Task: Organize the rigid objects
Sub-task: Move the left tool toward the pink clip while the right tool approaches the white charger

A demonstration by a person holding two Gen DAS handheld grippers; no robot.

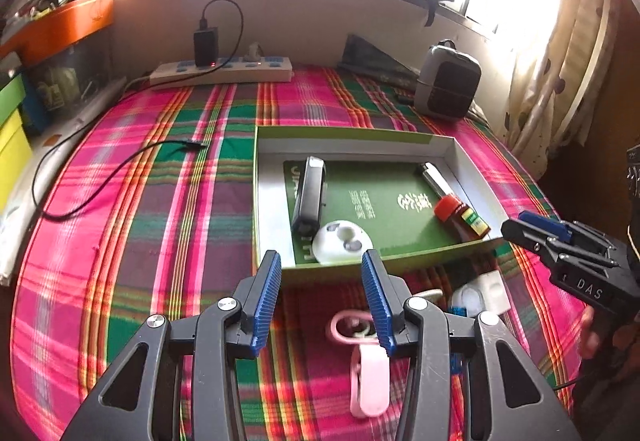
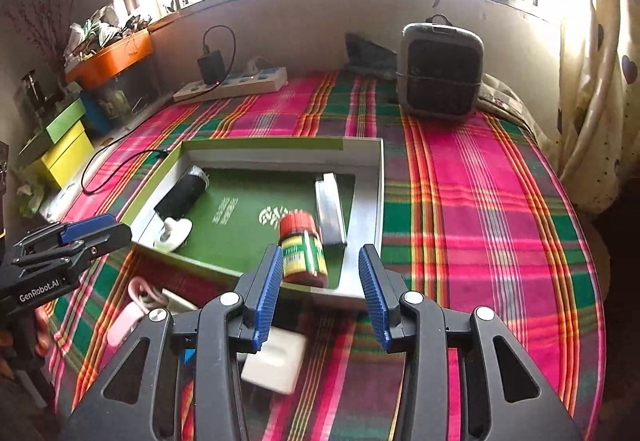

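Both wrist cams pitch down over the plaid bed toward the window wall. Left cam sits near the green box (image 1: pixel 360 273), at its near-left; right cam at its near-right corner (image 2: pixel 362 217). Each sees the other gripper; both share box, power strip (image 1: pixel 222 71).

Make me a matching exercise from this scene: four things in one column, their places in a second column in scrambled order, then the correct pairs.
Things:
1. red-capped jar
2. pink clip
3. black charger
4. white round holder

Places:
A. plugged into the power strip by the wall
B. on the plaid cloth outside the box, below the left gripper
C. in the green box, near its right wall
D. in the green box, at its near edge beside the black flashlight

Pairs: 1-C, 2-B, 3-A, 4-D
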